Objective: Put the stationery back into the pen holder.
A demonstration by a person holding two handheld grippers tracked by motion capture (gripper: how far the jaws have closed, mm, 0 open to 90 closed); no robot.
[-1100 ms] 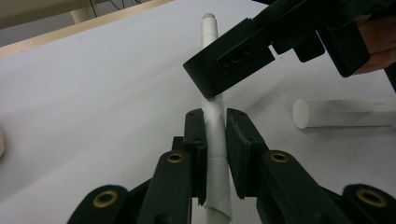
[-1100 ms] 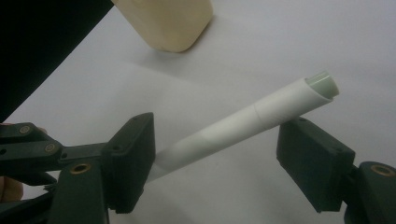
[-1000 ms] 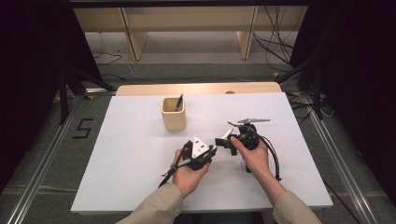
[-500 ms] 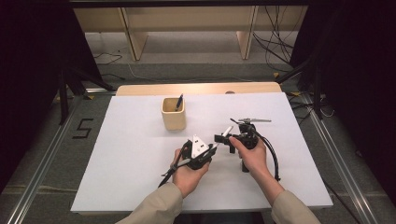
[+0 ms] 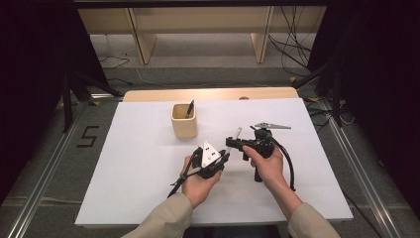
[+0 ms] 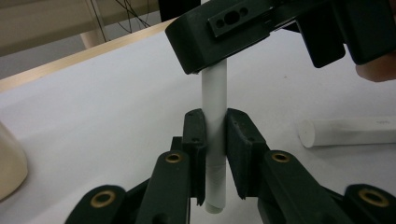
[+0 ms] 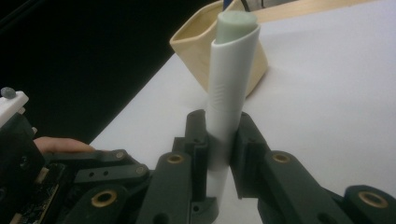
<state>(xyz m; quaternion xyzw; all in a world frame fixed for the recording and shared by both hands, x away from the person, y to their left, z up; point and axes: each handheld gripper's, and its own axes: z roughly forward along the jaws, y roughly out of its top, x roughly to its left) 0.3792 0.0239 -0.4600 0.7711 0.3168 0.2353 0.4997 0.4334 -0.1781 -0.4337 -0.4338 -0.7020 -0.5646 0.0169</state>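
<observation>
Holding the white stick [image 6: 215, 140] in both grippers, we keep the pull straight along its axis, so nothing bends or slips. Our left gripper [image 6: 215, 149] clamps 1 end, our right gripper [image 7: 219, 140] the ribbed sleeve, above the table [image 5: 148, 163] near the cup [image 5: 183, 120]. It looks slim, smooth, with a greenish core; a cap [image 6: 348, 131] lies nearby.

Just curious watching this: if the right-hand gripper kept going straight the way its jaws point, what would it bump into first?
Probably the beige cup. The right gripper, shut on a white tube, looks along its jaws straight at it, with bare white table between. Depth is hard to judge.
</observation>
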